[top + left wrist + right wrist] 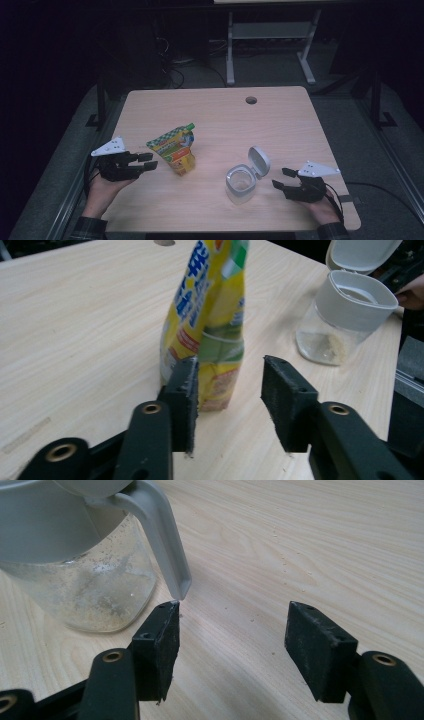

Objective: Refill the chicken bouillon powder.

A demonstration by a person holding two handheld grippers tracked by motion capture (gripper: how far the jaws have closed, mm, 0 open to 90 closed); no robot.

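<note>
Yellow-green snack pouch (174,148) upright, mid-table; clear jar (240,184) open.

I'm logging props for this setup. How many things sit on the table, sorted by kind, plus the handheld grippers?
Snack pouch, yellow and green, standing: 1
Clear container with its grey flip lid open: 1
Handheld grippers, left gripper and right gripper, both open: 2
Total: 4

Glossy foil-like pouch (207,320), clear jar (85,587) perhaps plastic, matt pale wood-grain table (280,130).
</note>
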